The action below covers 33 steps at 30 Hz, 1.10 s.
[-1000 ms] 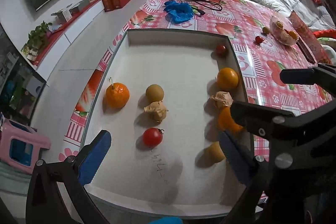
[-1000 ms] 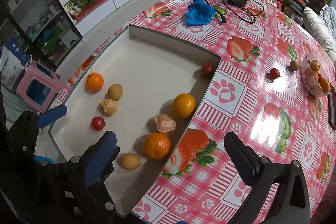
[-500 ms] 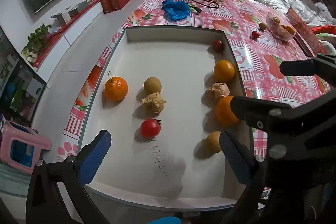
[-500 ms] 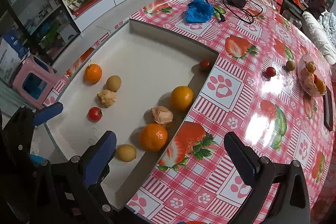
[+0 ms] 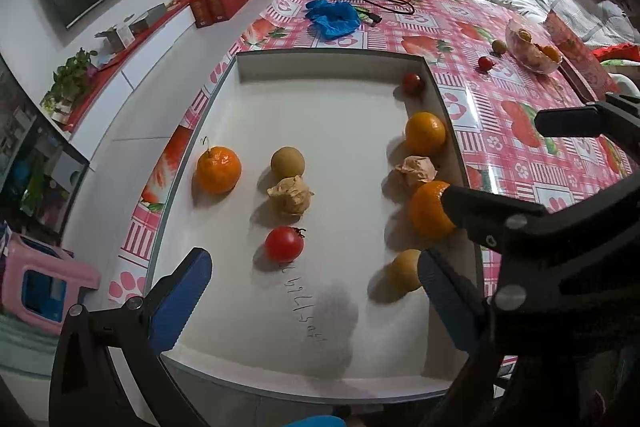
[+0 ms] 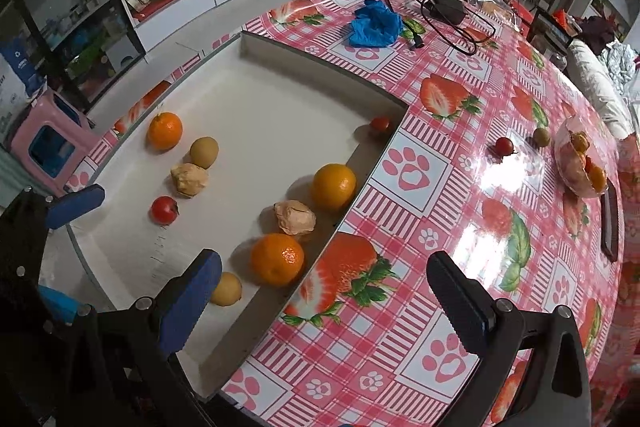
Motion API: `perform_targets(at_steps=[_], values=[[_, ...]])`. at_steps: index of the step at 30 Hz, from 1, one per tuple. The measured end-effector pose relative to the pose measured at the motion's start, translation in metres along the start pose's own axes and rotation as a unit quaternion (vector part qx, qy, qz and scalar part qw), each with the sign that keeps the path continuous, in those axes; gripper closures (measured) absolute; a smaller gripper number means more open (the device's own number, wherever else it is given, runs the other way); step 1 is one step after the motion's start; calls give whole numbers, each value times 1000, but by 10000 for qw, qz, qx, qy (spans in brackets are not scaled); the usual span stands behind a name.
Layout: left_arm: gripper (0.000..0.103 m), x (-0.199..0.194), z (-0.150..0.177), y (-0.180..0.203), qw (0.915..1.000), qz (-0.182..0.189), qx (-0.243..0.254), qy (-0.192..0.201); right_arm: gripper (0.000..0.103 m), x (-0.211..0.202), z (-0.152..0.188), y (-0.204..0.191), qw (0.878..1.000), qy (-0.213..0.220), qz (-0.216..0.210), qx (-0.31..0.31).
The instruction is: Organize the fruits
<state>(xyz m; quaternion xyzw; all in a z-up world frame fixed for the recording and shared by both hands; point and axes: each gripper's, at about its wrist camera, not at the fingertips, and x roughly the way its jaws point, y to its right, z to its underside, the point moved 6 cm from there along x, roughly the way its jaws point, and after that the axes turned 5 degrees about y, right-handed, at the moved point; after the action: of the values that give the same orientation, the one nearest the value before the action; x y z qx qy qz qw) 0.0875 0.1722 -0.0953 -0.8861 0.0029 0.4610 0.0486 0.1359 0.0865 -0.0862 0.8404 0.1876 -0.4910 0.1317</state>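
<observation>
Fruit sits sorted in two columns inside the shallow white rectangular tray [image 5: 436, 95], seemingly matched by kind. Left gripper [image 5: 308, 287] and right gripper [image 6: 326, 291] hover spread wide, empty, probably ready for the loose red cherry tomato [image 6: 504, 145] outside.

The table [image 6: 404, 311], covered in a strawberry-and-paw-print cloth, bore a white tray [image 5: 452, 151], a blue crumpled glove [image 6: 376, 25], black cables [image 6: 444, 7], a loose cherry tomato [image 6: 504, 145] and a fruit bowl [image 6: 572, 167].

From the left wrist, the right gripper's black arm [image 5: 500, 215] covers part of the near orange [image 5: 426, 211], and a finger [image 5: 448, 303] hides the edge of the yellow fruit [image 5: 402, 271]. Fruit in the bowl [image 6: 580, 163] is too small to identify.
</observation>
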Motion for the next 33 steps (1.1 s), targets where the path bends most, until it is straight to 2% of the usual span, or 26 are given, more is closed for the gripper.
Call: perform_targets(at_steps=[33], values=[[0, 0, 1, 10, 9999, -7, 111, 17, 0, 1, 4, -4, 9999, -39, 30, -137]])
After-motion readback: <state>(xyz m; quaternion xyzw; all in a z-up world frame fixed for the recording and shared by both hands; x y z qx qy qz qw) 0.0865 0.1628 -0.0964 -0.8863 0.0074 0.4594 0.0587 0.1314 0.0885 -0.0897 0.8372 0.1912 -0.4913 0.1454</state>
